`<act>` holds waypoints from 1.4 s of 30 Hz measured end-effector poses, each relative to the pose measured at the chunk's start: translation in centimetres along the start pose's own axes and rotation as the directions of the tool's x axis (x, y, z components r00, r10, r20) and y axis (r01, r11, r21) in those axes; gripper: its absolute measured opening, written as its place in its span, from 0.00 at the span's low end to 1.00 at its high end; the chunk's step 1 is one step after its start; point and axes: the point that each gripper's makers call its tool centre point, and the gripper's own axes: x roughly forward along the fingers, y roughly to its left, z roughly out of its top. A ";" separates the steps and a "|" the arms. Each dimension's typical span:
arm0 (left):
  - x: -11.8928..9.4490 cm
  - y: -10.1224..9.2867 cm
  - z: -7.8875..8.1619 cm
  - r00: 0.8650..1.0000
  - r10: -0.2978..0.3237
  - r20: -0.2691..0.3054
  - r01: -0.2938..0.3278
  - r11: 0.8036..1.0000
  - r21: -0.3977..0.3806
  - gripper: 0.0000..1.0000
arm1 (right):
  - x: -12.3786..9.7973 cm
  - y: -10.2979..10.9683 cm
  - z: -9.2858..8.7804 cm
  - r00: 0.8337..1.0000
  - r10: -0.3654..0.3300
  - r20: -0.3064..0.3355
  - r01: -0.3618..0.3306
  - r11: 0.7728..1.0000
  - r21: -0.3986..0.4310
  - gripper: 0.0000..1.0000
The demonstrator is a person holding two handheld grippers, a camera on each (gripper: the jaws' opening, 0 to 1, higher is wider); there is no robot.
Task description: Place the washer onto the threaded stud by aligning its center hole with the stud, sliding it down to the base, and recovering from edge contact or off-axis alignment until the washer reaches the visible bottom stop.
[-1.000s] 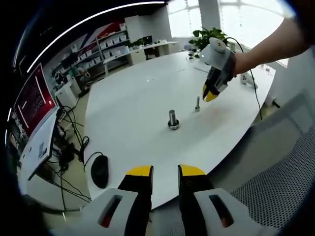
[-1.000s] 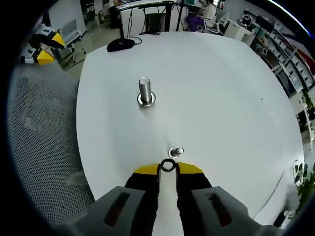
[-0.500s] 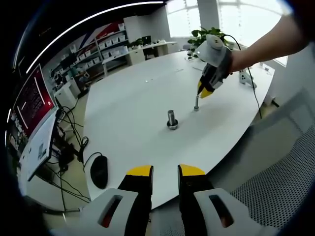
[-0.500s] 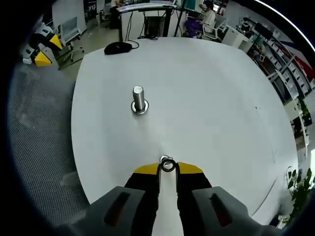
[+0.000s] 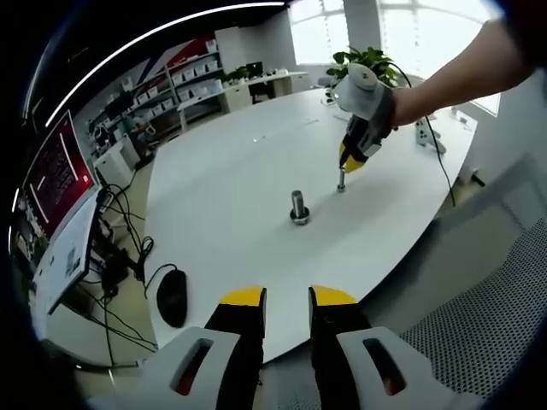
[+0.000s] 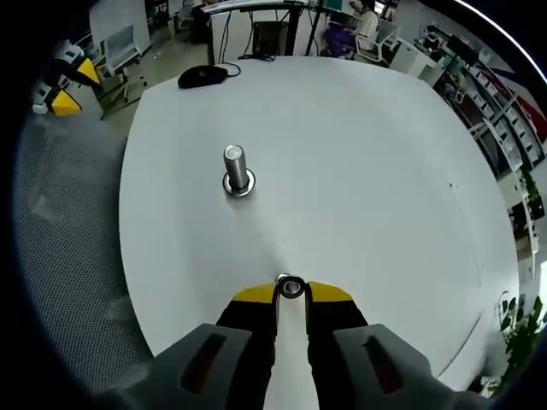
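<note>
A broad white oval table (image 6: 367,171) fills the middle of an open office, with shelving, desks and a potted plant beyond its far edge. At the tips of the right gripper (image 6: 291,293), in the right gripper view, a small flat silvery metal washer (image 6: 291,287) sits pinched between the yellow-tipped jaws, which are drawn in tight on its rim so that its centre hole faces the camera. The slim metal threaded stud (image 5: 342,180) stands upright on the table directly under those tips in the left gripper view; from the right gripper view it is hidden behind the washer, so whether the hole has caught the stud's top cannot be told. The washer looks light, rigid and smooth, the kind of thing that would slip or flip out of a loose hold; a hold on opposite points of its outer edge, as here, seems right, since it leaves the hole free. Thin steel against thread is likely to snag if tilted, so level seating probably matters more than force. Well apart, nearer the table's middle, a thicker short silvery bolt (image 6: 235,167) stands on its own wide ring-shaped base. A black computer mouse (image 6: 198,77) lies near the table's edge. The left gripper (image 5: 285,301) hangs off the table's near edge, jaws slightly parted with nothing between them.
</note>
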 end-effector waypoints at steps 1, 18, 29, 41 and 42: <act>0.0 0.0 0.0 1.000 0.000 0.000 0.000 1.000 0.000 0.17 | 0.2 0.0 -0.1 1.000 0.003 -0.005 -0.003 1.000 0.001 0.14; 0.1 0.0 -0.2 1.000 -0.008 -0.010 0.008 1.000 0.002 0.17 | 2.3 0.6 -0.9 0.998 0.037 -0.060 -0.036 0.999 0.016 0.14; 0.2 -0.1 -0.4 1.000 -0.014 -0.021 0.014 1.000 0.004 0.17 | 3.7 1.4 -1.4 0.995 0.059 -0.084 -0.057 0.998 0.032 0.14; 0.3 -0.3 -0.6 0.999 -0.022 -0.032 0.022 1.000 0.010 0.17 | 3.9 1.4 -1.8 0.994 0.058 -0.088 -0.055 0.998 0.036 0.16; 0.3 -0.2 -0.6 0.999 -0.021 -0.032 0.022 1.000 0.009 0.17 | 4.0 1.4 -1.9 0.995 0.056 -0.087 -0.054 0.998 0.027 0.17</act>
